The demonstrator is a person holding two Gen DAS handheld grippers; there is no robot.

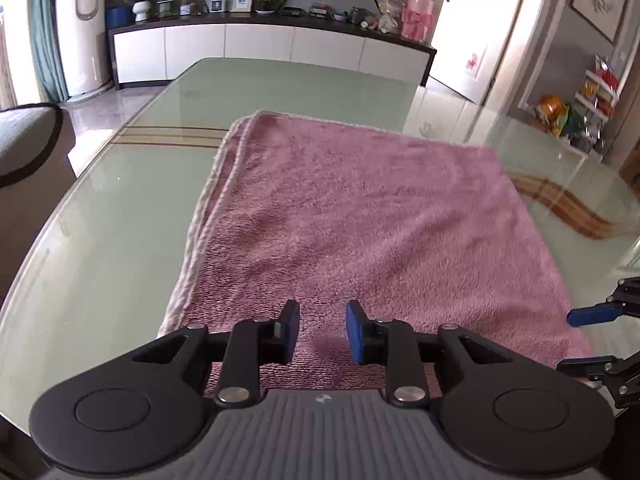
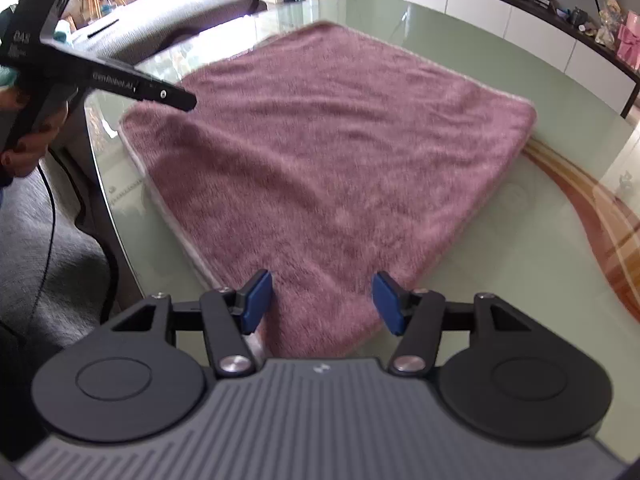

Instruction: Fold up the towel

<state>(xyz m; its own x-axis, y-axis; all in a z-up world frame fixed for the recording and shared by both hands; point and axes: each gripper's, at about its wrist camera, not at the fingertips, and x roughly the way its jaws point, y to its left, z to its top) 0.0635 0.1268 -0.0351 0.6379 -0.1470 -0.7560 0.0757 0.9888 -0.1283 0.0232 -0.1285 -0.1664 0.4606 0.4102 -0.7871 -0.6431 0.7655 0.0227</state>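
Observation:
A pink fluffy towel [image 1: 352, 216] lies folded flat on the green glass table [image 1: 120, 240], its stacked white-trimmed edges showing along its left side. My left gripper [image 1: 322, 332] hovers over the towel's near edge, open, with only pile showing in the gap between its blue pads. In the right wrist view the same towel [image 2: 320, 152] spreads ahead, and my right gripper [image 2: 323, 302] stands open wider above its near corner, holding nothing. The right gripper's blue-tipped fingers [image 1: 592, 316] poke in at the right border of the left view. A hand [image 2: 24, 152] grips the left tool's black body [image 2: 48, 60].
The table's curved edge [image 2: 108, 184] runs close along the towel's left side, with a grey sofa [image 2: 180, 12] beyond it. A long white cabinet [image 1: 272, 48] with plants and frames stands past the far end. Bare glass with a brown stripe [image 2: 592, 248] lies to the right.

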